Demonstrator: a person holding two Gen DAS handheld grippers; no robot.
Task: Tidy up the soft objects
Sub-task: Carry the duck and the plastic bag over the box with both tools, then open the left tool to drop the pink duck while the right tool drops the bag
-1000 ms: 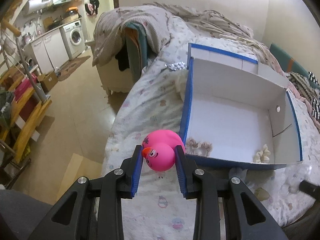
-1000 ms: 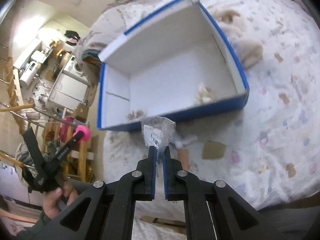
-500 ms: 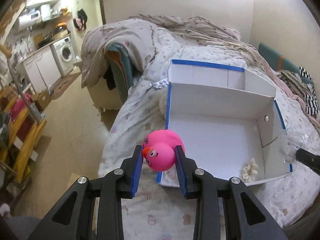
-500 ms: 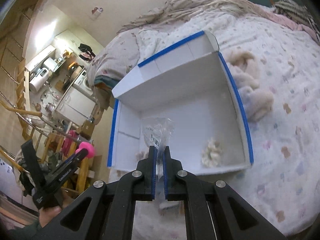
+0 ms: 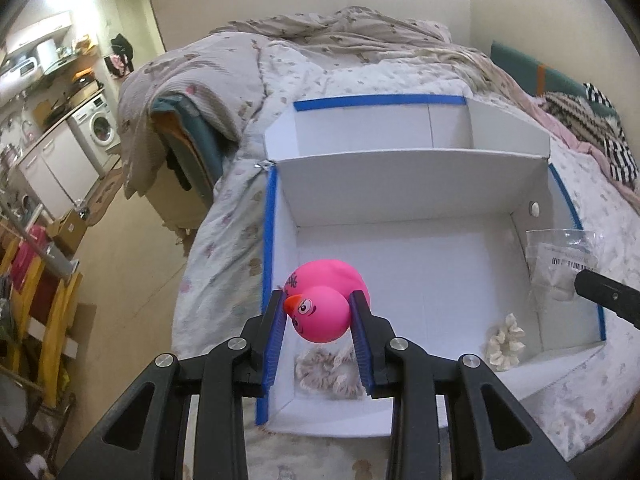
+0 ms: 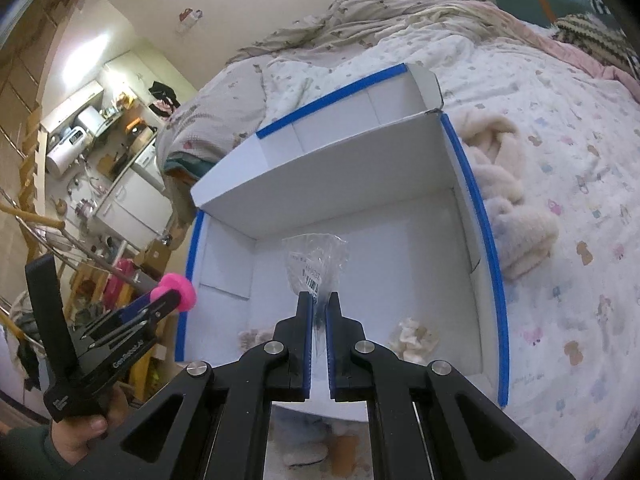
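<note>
The left hand-held gripper (image 5: 320, 330) pinches a pink rubber duck (image 5: 325, 307) above the white box (image 5: 408, 184) on the bed (image 6: 560, 200). The right hand-held gripper (image 6: 319, 312), nearly closed, clamps a clear plastic bag (image 6: 316, 258) over the same box, probably so both can drop inside beside two scrunchies (image 5: 505, 342).

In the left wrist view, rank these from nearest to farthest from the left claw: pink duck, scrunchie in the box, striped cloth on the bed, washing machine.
1. Pink duck: clamped between the left claw's pads.
2. Scrunchie: just below the duck, in the white box's near-left corner.
3. Striped cloth and washing machine: both far off, cloth at far right on the bed, washer far left across the room; too close to call.
</note>
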